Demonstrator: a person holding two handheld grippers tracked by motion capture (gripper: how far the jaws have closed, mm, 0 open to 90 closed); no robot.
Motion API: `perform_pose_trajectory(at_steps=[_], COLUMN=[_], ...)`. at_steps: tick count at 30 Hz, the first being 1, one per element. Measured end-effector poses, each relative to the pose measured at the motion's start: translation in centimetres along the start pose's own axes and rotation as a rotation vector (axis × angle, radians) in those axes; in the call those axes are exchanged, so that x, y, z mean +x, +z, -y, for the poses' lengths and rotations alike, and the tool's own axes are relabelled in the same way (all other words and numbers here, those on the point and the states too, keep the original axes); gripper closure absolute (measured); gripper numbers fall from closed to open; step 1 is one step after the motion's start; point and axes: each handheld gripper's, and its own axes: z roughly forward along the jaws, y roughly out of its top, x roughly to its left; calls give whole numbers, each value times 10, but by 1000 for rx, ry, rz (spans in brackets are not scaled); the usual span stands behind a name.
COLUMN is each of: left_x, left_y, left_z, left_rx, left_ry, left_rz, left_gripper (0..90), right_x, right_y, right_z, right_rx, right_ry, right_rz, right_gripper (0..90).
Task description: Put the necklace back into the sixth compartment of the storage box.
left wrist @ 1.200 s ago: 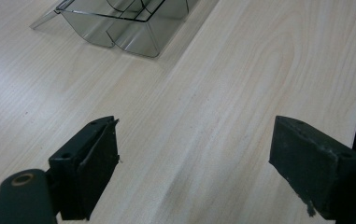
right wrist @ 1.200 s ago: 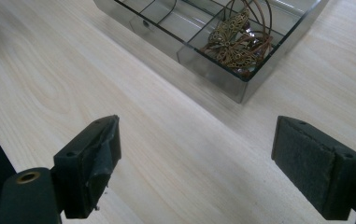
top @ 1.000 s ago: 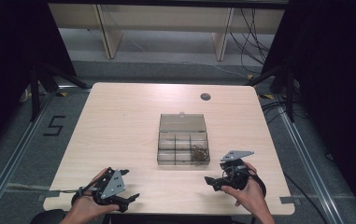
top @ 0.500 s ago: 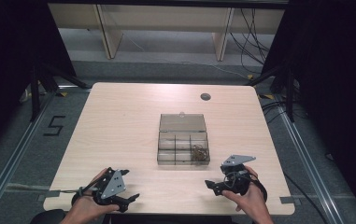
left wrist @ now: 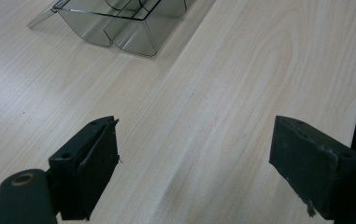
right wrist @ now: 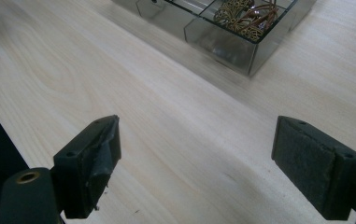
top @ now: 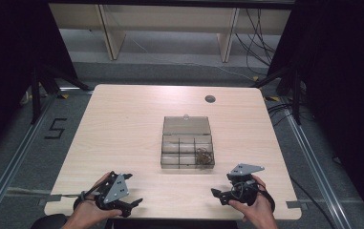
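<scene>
Clear compartment box (top: 187, 143) sits mid-tabletop (top: 122, 124), lid open toward far edge; gold jewellery (top: 203, 155) in near-right compartment. Your left gripper (top: 128, 202) and right gripper (top: 220, 195) rest at near edge, jaws wide open, empty. Box looks light, rigid, slick plastic: likely slides. Pinch wall. Jewellery thin, tangly: grip gently.

table (top: 122, 124): light wood | on it: clear compartment box (top: 187, 141), lid open

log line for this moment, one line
left gripper: open, empty | right gripper: open, empty | compartment box: lid open, mid-table | jewellery: front right compartment
</scene>
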Motion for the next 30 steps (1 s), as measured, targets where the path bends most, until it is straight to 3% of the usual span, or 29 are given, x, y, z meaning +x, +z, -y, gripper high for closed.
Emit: perform_pose_trajectory(at_steps=[3,4,6,7,8,9,12,13,14,15,18,20,21,22,23,25,27,30], left_x=[-1,-1,-1,-1,-1,-1,-1,-1,-1,-1,-1,-1,-1,-1,-1,-1,-1,-1], left_y=[0,0,0,0,0,1,1,0,1,0,1,1,1,0,0,0,1,1], left_z=[0,0,0,0,0,0,0,0,0,0,0,0,0,0,0,0,0,0], left_rx=[1,-2,0,0,0,-1,1,6,1,4,3,4,4,4,4,4,5,5], left_ry=[2,1,1,1,1,0,4,5,5,6,6,6,6,7,7,6,7,7], left_rz=[0,-2,-4,-5,-5,-5,-5,1,2,2,2,2,2,2,2,2,2,1], left_gripper=[149,150,150,150,150,150,150,150,150,150,150,150,150,150,149,150,150,150], right_x=[-1,0,2,1,3,3,3,4,4,6,5,7,7,7,8,10,9,11], right_y=[-2,-1,-4,-3,-3,-2,-5,-1,-5,-4,-4,-2,-5,-3,-2,-4,-3,-2], right_z=[2,3,4,5,6,7,8,10,9,11,13,14,13,14,15,16,17,18], right_rx=[18,0,33,6,7,-11,3,-41,2,-8,0,-23,7,1,-11,15,7,11], right_ry=[-21,-10,8,-16,8,-7,-22,-20,-19,2,-30,-10,-23,-39,-23,-16,-35,-18], right_rz=[7,6,2,2,-5,0,-7,0,-8,-4,-22,-18,-13,-15,-13,-18,-16,-20], right_gripper=[167,167,167,167,167,167,167,167,167,167,167,167,167,167,167,167,167,167])
